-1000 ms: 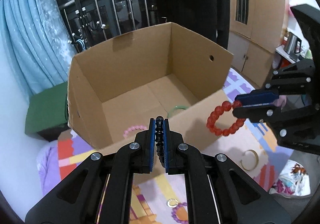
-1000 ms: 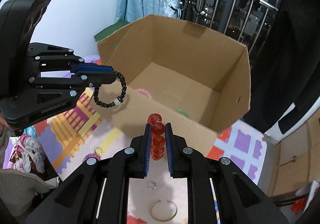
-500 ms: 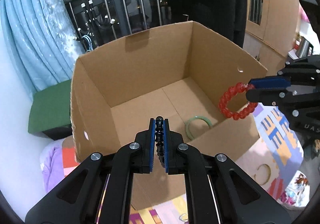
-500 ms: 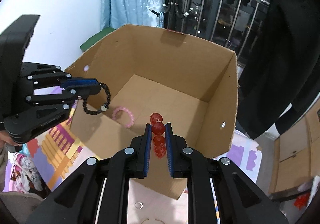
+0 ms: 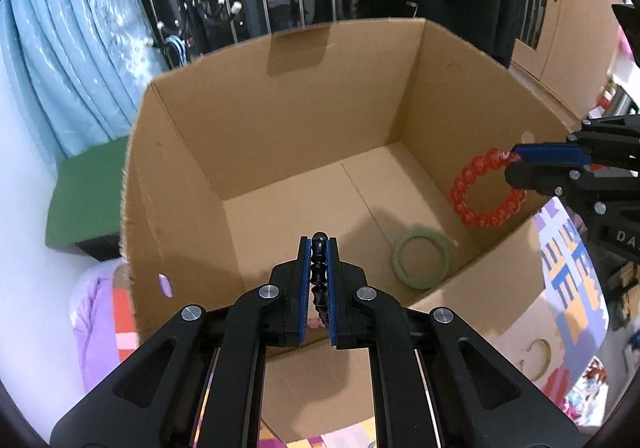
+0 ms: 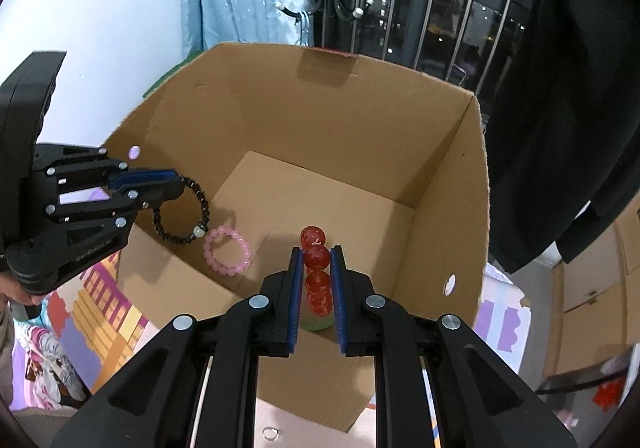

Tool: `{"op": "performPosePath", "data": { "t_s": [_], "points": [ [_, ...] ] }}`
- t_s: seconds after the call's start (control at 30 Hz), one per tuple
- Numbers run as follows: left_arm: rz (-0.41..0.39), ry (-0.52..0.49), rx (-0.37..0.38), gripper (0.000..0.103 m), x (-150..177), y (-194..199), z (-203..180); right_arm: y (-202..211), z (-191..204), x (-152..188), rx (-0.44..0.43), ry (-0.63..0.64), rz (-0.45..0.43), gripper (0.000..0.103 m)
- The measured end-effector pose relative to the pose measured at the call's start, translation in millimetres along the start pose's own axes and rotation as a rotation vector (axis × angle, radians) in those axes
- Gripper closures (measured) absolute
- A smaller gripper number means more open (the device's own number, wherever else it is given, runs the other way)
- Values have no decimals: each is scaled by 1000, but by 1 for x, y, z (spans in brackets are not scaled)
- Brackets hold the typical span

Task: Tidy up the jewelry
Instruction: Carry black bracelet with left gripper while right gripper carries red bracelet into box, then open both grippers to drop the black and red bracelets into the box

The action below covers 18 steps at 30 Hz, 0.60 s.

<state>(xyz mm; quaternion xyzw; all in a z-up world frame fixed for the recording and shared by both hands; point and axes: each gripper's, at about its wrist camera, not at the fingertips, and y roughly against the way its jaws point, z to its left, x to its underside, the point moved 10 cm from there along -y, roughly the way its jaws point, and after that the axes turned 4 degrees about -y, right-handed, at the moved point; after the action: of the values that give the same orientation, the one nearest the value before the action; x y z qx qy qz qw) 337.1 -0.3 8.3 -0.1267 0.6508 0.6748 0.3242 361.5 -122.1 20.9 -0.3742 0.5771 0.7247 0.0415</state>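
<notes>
An open cardboard box (image 5: 280, 120) (image 6: 360, 120) stands on a patterned mat. My left gripper (image 5: 319, 248) (image 6: 176, 184) is shut on a black bead bracelet (image 5: 319, 276) (image 6: 182, 214) and holds it over the box's left side. My right gripper (image 6: 317, 260) (image 5: 516, 160) is shut on a red bead bracelet (image 6: 316, 258) (image 5: 486, 188) and holds it over the box's right side. A green bangle (image 5: 421, 262) and a pink bead bracelet (image 6: 227, 252) lie on the box floor.
A gold open bangle (image 5: 536, 362) and a small ring (image 6: 270, 433) lie on the colourful mat (image 5: 568, 272) outside the box. A green block (image 5: 84, 192) sits left of the box. A blue curtain (image 5: 64, 60), railing and wooden cabinets stand behind.
Both grippers have moved forward and up with their bracelets, from in front of the box's near wall to above the box's inside.
</notes>
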Motion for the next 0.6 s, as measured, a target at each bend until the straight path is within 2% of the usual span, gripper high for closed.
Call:
{"op": "performPosePath", "data": {
  "t_s": [0.33,0.6],
  "points": [
    [27,18,-6,96,3,-22,6,-31,-10,9,14,-37,51,89],
    [35,13,-12,96,2,-28,5,-39,-6,12,10,-39,61,89]
  ]
}}
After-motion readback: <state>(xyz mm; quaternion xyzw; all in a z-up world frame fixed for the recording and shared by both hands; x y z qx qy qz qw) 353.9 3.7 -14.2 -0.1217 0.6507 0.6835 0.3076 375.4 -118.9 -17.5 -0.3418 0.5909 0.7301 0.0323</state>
